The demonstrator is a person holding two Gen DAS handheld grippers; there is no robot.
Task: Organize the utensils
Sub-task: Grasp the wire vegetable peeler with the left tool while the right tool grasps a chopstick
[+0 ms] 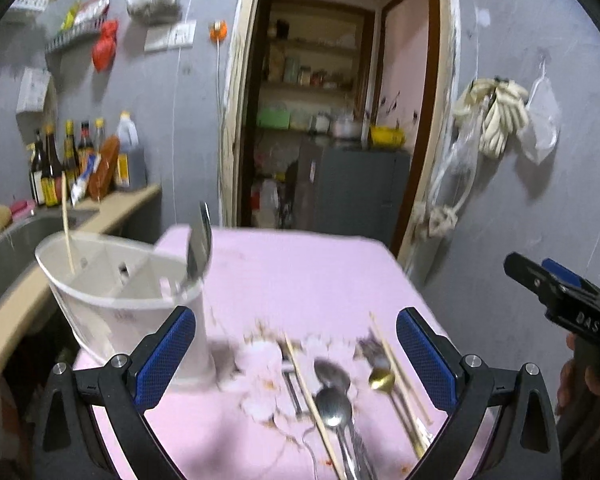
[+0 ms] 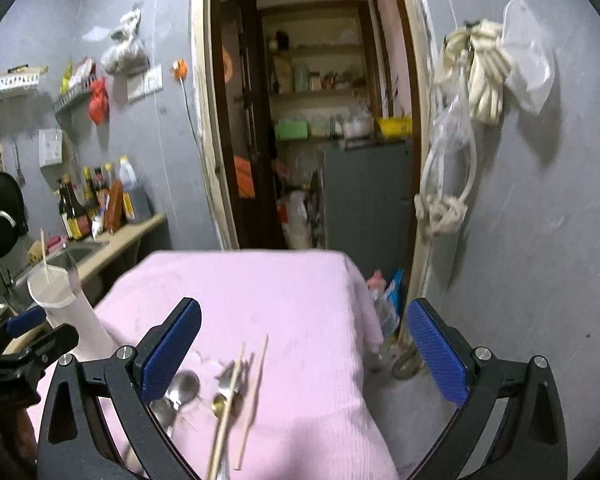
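Table cover: pink cloth
Counter: sauce bottles by a steel sink
Wall: red bag, pale gloves hanging
Doorway: grey cabinet, cluttered shelves

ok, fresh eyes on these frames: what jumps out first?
The pink tablecloth fills the middle of both views, with loose metal spoons and wooden chopsticks scattered at its near edge. At its left stands a white divided utensil holder, already holding one chopstick and a knife. Both grippers, left and right, hover open.
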